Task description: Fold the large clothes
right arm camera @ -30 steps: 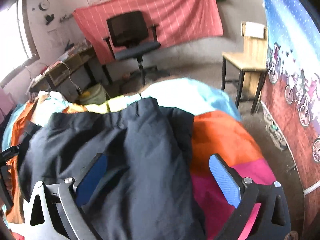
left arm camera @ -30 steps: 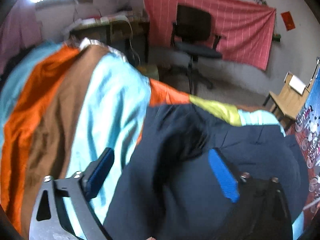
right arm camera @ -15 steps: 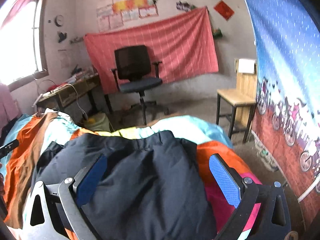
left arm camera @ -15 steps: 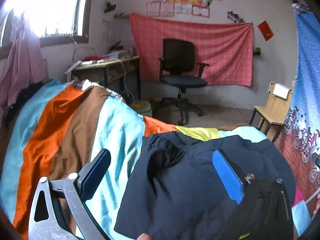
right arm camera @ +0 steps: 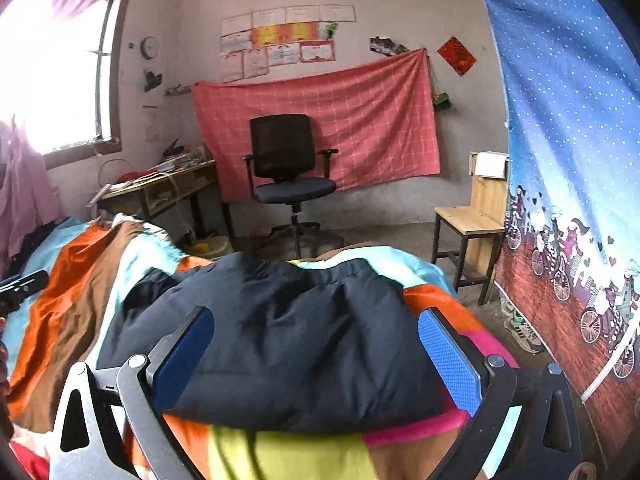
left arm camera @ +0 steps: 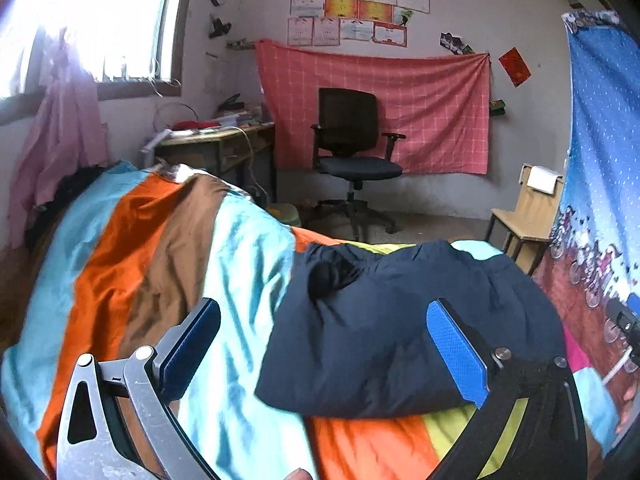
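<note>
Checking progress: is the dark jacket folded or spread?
Folded: the jacket lies as a compact, thick bundle on the bedspread.

You pull both the left gripper (left arm camera: 322, 344) and right gripper (right arm camera: 316, 346) back and up from the folded dark jacket (left arm camera: 400, 332); your left jaws have just been opening, with nothing between them.

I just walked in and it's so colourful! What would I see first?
First, the dark navy jacket, bundled in a folded heap on the striped bedspread of orange, brown and light blue. Behind it, a black office chair stands before a pink checked cloth on the far wall.
</note>
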`<state>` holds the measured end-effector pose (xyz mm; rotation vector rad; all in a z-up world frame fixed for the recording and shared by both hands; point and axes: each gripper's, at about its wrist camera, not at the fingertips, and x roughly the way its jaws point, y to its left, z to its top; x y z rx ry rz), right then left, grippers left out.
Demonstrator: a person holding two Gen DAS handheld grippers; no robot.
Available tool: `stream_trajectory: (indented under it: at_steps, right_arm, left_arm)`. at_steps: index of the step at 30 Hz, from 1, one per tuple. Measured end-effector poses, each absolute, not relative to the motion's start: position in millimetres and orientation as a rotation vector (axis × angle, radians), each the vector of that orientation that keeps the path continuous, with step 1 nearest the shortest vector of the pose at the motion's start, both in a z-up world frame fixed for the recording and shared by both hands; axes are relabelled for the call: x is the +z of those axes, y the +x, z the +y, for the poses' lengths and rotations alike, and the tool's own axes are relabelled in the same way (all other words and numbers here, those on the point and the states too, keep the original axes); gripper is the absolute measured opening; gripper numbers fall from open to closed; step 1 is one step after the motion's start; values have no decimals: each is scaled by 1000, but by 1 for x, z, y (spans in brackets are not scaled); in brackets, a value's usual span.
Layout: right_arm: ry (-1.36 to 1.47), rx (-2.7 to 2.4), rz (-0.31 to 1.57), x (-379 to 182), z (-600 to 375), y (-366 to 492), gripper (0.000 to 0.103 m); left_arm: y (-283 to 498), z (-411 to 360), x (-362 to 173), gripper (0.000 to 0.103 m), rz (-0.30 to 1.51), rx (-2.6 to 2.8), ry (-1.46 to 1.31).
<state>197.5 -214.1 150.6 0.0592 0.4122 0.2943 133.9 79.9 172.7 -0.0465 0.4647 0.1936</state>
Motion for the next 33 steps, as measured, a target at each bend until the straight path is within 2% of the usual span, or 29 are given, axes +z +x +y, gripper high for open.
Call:
stream_trajectory:
  at_steps: [14, 24, 33]
  right_arm:
    - [-29, 364, 381, 124, -200, 117, 103]
    - [21, 418, 491, 99, -209, 92, 103]
    - [17, 424, 459, 107, -219, 76, 103]
  left_arm:
    - [52, 49, 124, 101, 460, 183, -31]
    - [27, 17, 111, 101, 474, 154, 33]
    - [26, 3, 102, 101, 503, 108, 51]
